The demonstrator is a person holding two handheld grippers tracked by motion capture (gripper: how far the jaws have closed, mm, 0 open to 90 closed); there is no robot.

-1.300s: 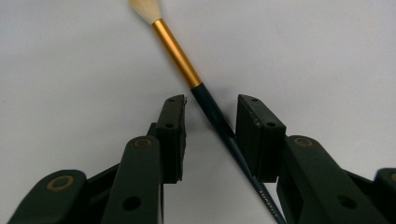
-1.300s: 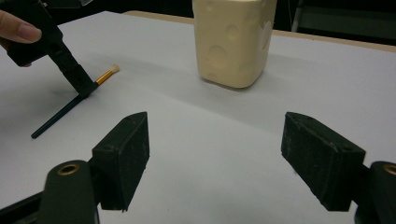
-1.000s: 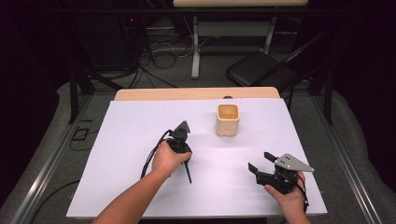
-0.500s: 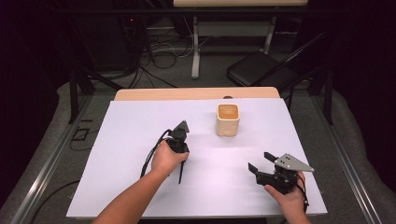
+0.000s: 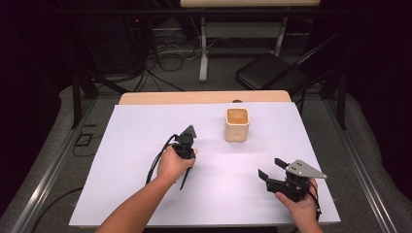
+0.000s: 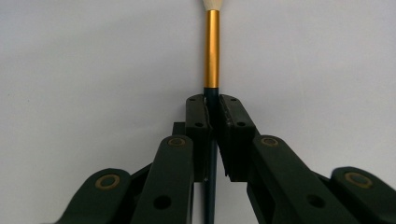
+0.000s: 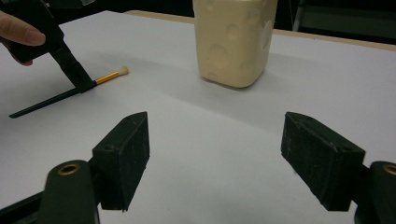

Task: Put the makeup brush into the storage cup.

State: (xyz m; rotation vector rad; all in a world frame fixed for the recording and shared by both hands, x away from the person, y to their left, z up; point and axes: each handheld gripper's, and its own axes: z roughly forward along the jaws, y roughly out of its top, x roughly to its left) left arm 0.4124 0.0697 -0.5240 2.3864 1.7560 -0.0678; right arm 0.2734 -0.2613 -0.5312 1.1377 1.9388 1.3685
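My left gripper points down at the white table and its 2 jaws have just been closing; they now pinch the dark handle of a thin brush, pressing on it from both sides just below its gold collar. In the left gripper view the brush runs straight up between the jaws, the gold collar above them and a pale tuft of bristles at the top edge. In the right gripper view I see the brush lying flat on the table, its dark handle tip pointing toward the left edge, its pale bristles toward the cup, and the left gripper clamped near the gold collar with a fingertip above it. In the high view my left hand sits left of centre on the table, with the dark handle sticking out below it toward me. My right gripper rests near the table's right front corner, its 2 jaws spread wide with bare table between them. It faces the cream cup, which stands upright toward the back of the table, well apart from both grippers and from the brush.
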